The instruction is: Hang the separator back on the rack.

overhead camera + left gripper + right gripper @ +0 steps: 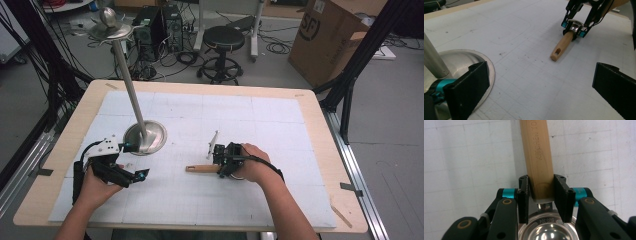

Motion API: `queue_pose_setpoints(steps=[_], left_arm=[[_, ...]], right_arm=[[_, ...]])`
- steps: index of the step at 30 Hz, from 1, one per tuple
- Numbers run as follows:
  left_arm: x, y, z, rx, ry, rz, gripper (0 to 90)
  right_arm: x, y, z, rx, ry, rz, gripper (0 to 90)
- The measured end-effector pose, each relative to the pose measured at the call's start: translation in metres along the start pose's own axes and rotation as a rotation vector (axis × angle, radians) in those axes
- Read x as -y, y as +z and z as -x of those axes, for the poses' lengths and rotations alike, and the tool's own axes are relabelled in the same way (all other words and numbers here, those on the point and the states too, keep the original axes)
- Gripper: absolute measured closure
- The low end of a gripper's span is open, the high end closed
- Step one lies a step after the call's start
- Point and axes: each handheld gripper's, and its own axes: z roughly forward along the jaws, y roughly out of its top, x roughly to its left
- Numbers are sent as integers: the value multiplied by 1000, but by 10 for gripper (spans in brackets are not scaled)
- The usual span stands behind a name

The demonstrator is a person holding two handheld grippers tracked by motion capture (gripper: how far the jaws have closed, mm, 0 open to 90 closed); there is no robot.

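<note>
Wooden ladle handle (537, 157) is already pinched tight in your right hand-held gripper (541, 195), lying on the bench (300, 107) well right of the steel stand (145, 136); lifting remains. Your left hand-held gripper (536, 87) gapes empty beside that stand's base.

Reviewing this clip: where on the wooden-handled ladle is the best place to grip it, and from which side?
Grip the ladle on its straight wooden handle near the metal bowl, coming from above. It lies flat on the mat, flat sides exposed; the right gripper pinches exactly there.
</note>
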Motion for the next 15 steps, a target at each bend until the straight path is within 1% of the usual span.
queue_pose_setpoints(steps=[1, 5, 6, 8, 10, 11, 12, 13, 14, 15], left_arm=[[0, 0, 0, 0, 0, -1, 17], [-1, 0, 1, 2, 2, -2, 17], [-2, 0, 1, 3, 6, 1, 16], [-2, 0, 1, 5, 4, 8, 17], [-2, 0, 0, 3, 5, 3, 17], [-1, -1, 0, 2, 1, 6, 16], [-1, -1, 0, 2, 1, 6, 17], [-2, -1, 0, 3, 1, 8, 17], [-2, -1, 0, 3, 0, 8, 17], [-2, -1, 0, 3, 0, 8, 17]], right_arm=[[0, 0, -1, 5, -4, 1, 682], [0, -1, -3, 17, 17, 8, 688], [0, -1, -3, 23, 22, 22, 688], [0, -4, -2, 21, 34, 57, 689], [-2, -7, 0, 21, 38, 114, 689], [-2, -12, 2, 20, 53, 157, 689], [-2, -12, 2, 20, 53, 157, 689], [-3, -17, 3, 19, 63, 192, 689], [-3, -17, 3, 19, 63, 192, 689], [-3, -22, 4, 21, 71, 220, 689]])
